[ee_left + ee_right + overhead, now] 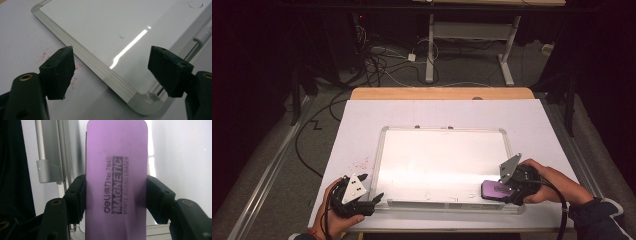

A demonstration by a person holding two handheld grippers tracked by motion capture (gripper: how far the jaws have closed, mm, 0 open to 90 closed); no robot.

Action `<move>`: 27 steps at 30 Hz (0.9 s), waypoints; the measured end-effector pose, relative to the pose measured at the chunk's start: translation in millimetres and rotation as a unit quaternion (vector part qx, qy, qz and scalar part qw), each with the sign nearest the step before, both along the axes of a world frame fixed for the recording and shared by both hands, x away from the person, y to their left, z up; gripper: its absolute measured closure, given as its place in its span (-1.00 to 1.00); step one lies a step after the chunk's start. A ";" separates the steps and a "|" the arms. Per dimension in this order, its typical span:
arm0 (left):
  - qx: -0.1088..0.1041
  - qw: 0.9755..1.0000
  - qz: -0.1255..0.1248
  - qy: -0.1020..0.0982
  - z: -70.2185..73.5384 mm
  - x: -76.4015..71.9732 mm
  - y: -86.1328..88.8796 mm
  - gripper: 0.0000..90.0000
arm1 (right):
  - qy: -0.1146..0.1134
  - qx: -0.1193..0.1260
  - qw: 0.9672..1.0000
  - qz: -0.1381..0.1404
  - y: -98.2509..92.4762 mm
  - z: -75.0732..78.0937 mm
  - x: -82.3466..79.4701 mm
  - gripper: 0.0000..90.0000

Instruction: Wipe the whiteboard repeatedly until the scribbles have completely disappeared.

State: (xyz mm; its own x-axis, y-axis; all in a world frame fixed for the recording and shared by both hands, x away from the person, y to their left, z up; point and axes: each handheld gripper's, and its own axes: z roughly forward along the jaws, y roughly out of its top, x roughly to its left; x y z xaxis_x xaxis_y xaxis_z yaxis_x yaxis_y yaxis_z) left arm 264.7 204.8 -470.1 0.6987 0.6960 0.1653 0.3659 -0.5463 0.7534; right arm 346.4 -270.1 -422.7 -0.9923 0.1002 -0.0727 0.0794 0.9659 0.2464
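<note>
High view looking forward and down over the tabletop (362, 112), left gripper view close on the whiteboard (100, 30) near-left corner, right gripper view closer along its near edge

White-covered table (362, 120), silver-framed whiteboard (439, 165) lying flat on it, faint red marks (362, 163) beside the frame

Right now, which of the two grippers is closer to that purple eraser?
Right. The right gripper has its fingers shut on the purple eraser over the whiteboard. The left gripper sits open at the board's opposite near corner.
</note>
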 end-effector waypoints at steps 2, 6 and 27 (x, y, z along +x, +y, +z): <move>0.001 1.000 -0.002 0.001 -0.3 0.1 -0.4 -0.54 | 0.002 -0.007 1.000 0.001 1.9 0.5 0.4 -0.08; 0.002 1.000 -0.004 0.001 -0.3 1.1 -2.4 -0.54 | 0.007 -0.006 1.000 0.001 11.5 -0.4 5.4 -0.09; 0.005 1.000 -0.003 -0.006 1.5 3.3 -4.0 -0.54 | -0.011 -0.013 1.000 0.022 90.4 -7.8 6.0 -0.09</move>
State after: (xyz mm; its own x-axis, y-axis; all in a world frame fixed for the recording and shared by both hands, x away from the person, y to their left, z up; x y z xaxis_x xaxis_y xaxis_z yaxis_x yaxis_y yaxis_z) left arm 268.0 200.8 -468.6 0.7002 0.6905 0.1813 0.3539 -0.5563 0.7518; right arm 352.4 -179.7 -430.5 -0.9937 0.0546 -0.0975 0.0318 0.9746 0.2215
